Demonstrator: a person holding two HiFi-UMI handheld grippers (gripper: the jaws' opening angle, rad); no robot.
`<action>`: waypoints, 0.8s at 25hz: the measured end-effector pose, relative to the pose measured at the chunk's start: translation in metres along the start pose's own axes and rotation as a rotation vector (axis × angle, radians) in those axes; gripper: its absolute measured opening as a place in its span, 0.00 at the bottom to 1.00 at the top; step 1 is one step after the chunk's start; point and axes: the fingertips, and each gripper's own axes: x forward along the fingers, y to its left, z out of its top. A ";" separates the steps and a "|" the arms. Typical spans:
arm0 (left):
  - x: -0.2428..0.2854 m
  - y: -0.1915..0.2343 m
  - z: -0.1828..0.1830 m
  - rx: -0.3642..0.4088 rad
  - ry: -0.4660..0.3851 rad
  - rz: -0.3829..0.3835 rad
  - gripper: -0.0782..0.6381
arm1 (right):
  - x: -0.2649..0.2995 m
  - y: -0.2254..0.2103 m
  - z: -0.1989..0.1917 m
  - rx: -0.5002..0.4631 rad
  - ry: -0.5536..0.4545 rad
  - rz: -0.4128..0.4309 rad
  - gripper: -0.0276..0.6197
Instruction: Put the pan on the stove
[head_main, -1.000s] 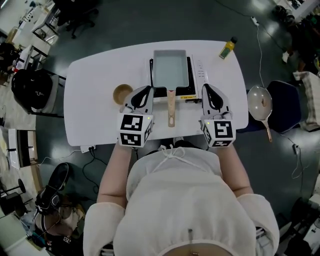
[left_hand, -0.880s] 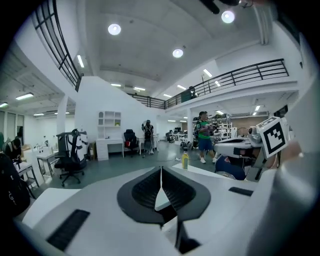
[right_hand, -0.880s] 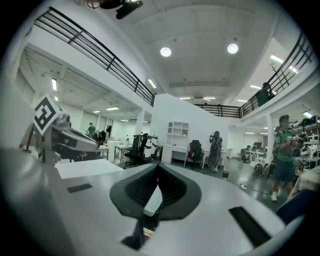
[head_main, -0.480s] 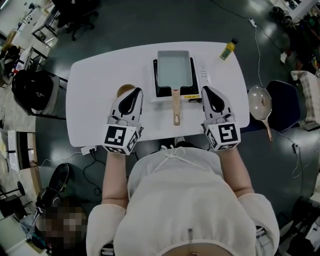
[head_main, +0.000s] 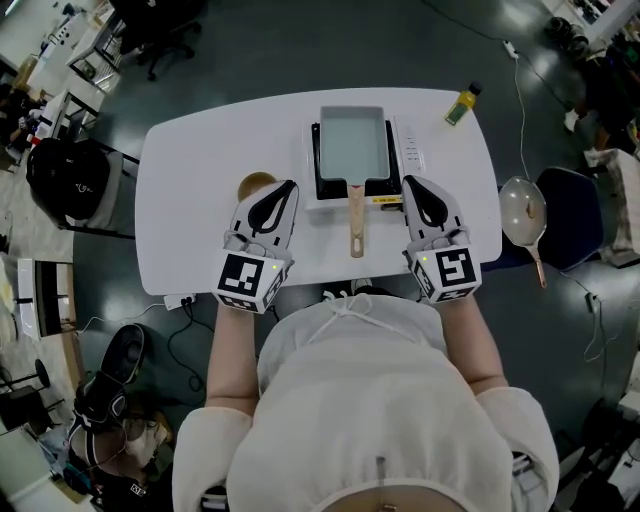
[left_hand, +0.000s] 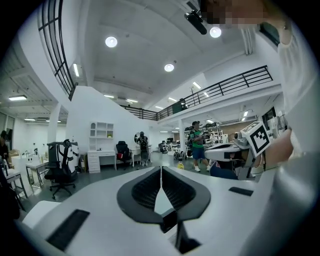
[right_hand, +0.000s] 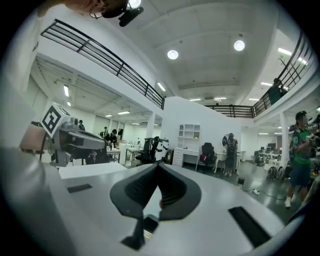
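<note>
Grey-lined and rectangular, the pan (head_main: 352, 143) sits squarely on the black stove (head_main: 383, 186) on the white table (head_main: 190, 200), its wooden handle (head_main: 356, 220) pointing back at the person, so the job looks done. Either side of that handle hover the left gripper (head_main: 288, 187) and the right gripper (head_main: 410, 182), jaws pressed together on nothing. The pan looks empty, and the small wooden bowl (head_main: 252, 184) beside the left gripper shows nothing inside that I can make out.
</note>
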 end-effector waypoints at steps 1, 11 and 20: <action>0.001 -0.001 0.000 -0.001 0.002 -0.004 0.15 | 0.001 0.000 -0.001 -0.003 0.002 0.002 0.05; 0.013 -0.009 0.003 0.000 -0.011 -0.055 0.15 | 0.007 -0.004 0.006 -0.066 -0.019 0.010 0.05; 0.020 -0.015 -0.001 0.026 0.006 -0.044 0.15 | 0.007 -0.013 0.009 -0.060 -0.023 0.006 0.05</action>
